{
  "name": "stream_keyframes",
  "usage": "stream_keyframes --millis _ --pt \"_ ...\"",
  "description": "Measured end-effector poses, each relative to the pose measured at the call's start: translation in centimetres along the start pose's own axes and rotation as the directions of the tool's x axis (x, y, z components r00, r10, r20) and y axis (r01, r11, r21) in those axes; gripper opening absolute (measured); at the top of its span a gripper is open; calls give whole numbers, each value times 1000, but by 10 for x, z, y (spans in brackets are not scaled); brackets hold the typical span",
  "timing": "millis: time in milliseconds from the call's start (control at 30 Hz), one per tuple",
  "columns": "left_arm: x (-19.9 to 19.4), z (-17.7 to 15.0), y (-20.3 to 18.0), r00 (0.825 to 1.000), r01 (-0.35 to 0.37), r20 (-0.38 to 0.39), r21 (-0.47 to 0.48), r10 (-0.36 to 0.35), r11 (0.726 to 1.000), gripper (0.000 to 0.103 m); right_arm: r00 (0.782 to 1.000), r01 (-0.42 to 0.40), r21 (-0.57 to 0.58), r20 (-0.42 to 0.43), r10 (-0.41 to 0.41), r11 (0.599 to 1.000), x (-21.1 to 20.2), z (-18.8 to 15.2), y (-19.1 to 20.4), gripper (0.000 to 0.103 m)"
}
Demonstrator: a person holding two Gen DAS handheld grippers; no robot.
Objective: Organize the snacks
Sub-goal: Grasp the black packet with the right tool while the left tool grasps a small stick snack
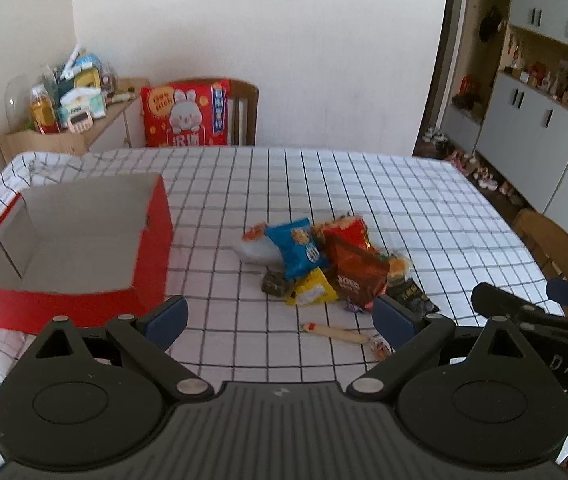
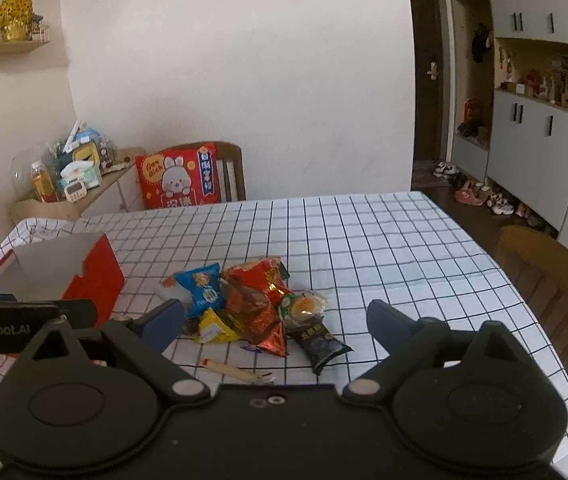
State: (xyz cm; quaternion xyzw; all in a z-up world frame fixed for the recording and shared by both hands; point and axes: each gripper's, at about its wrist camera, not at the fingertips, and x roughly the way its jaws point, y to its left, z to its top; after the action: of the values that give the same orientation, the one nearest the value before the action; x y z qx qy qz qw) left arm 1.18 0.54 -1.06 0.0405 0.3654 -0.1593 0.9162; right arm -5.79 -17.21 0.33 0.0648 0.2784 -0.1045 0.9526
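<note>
Both the left hand-held gripper [image 1: 279, 316] and right hand-held gripper [image 2: 275, 320] gape wide, empty; bare bench [image 2: 384, 248] surrounds the snacks [image 2: 251, 300], red box [image 1: 83, 248] near its left edge.

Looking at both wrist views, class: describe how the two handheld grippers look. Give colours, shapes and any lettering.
The left gripper and right gripper match: matte black bodies, two round black discs, angled black linkage arms with silver pivot pins, and blue fingertips. The left gripper's side reads "GenRobot.AI" in the right view; the right gripper's side shows "DAS" in the left view. No cables are clear.
</note>
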Motion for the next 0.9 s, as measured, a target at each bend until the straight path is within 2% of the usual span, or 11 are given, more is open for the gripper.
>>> stream_keyframes --millis 233,433,567,700,800,900 --pt "37 2 -18 993 23 -111 -20 -25 1000 99 992 -25 62 -126 33 998 41 4 -44 96" --pt "63 0 -27 988 12 -152 -40 -18 999 99 974 -70 127 -205 96 989 72 5 -68 89" --pt "82 -5 -40 977 10 -212 -43 -19 999 99 965 -101 63 -239 113 993 97 7 -74 88" --pt "101 -18 -56 968 2 -253 -15 -6 1000 98 956 -131 -42 -268 115 990 124 5 -75 83" --pt "118 -28 -63 954 6 -300 -35 -16 999 98 939 -156 -64 -319 128 986 147 5 -79 80" --pt "134 -34 -67 938 17 -346 -62 -37 998 92 909 -209 -65 -380 170 976 165 1 -78 76"
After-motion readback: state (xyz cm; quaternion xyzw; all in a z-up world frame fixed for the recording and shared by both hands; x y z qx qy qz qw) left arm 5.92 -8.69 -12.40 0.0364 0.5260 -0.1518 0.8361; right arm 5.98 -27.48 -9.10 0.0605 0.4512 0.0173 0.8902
